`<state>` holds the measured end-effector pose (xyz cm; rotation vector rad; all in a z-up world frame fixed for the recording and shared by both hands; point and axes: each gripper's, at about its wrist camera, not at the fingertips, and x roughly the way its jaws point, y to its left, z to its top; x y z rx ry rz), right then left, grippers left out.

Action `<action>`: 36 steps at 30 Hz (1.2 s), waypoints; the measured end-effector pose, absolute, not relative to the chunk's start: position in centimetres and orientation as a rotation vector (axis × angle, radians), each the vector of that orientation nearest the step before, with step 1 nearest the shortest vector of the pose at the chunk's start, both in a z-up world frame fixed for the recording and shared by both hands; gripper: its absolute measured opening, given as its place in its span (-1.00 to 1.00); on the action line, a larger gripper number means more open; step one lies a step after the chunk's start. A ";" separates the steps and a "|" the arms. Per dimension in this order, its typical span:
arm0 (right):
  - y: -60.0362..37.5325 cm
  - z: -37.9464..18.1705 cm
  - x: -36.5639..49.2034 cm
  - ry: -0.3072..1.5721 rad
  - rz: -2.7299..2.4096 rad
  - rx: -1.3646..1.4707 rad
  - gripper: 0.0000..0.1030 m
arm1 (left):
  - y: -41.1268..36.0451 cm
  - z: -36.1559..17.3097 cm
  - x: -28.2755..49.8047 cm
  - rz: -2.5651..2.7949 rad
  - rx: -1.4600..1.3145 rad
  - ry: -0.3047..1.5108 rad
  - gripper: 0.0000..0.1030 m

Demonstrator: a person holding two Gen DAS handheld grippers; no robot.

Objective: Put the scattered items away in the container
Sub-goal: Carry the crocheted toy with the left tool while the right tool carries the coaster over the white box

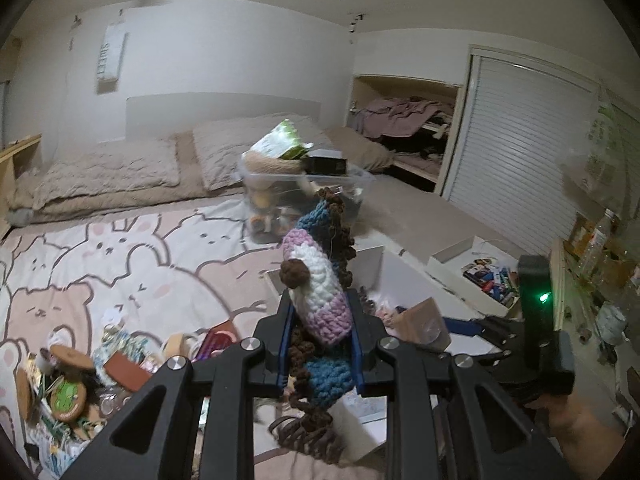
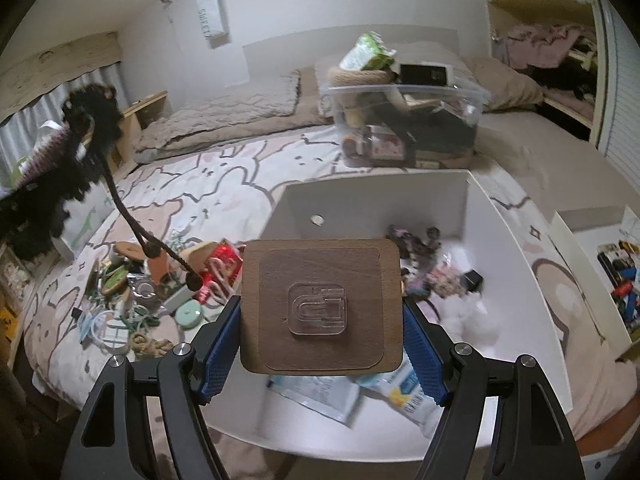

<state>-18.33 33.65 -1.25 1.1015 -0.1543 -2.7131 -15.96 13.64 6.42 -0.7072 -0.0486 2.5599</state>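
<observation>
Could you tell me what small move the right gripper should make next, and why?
Probably lower a little and open. The right gripper has its jaws shut on the square brown wooden plaque with a clear plastic hook, held above the open white box, which already holds small items. The left gripper, gripping the blue, pink and white crocheted piece, is off to the side.

Home bedroom: bed (image 1: 120, 248), pillows (image 1: 116, 172), closet (image 1: 404, 132).

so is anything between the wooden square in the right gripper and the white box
Nothing visible. The right gripper holds the wooden square directly above the open white box. Packets and small items lie on the box floor, but nothing covers the opening.
</observation>
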 end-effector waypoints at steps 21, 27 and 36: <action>38.0 -2.6 -17.6 -0.217 -2.723 1.158 0.48 | 22.0 5.2 -16.0 2.371 -0.724 0.022 -0.55; 38.8 -3.0 -17.5 -0.218 -2.743 1.187 0.48 | 24.2 1.9 -16.8 2.342 -0.855 0.119 -0.55; 40.4 -2.7 -18.0 -0.271 -2.758 1.176 0.48 | 25.9 -3.2 -18.3 2.305 -1.031 0.249 -0.55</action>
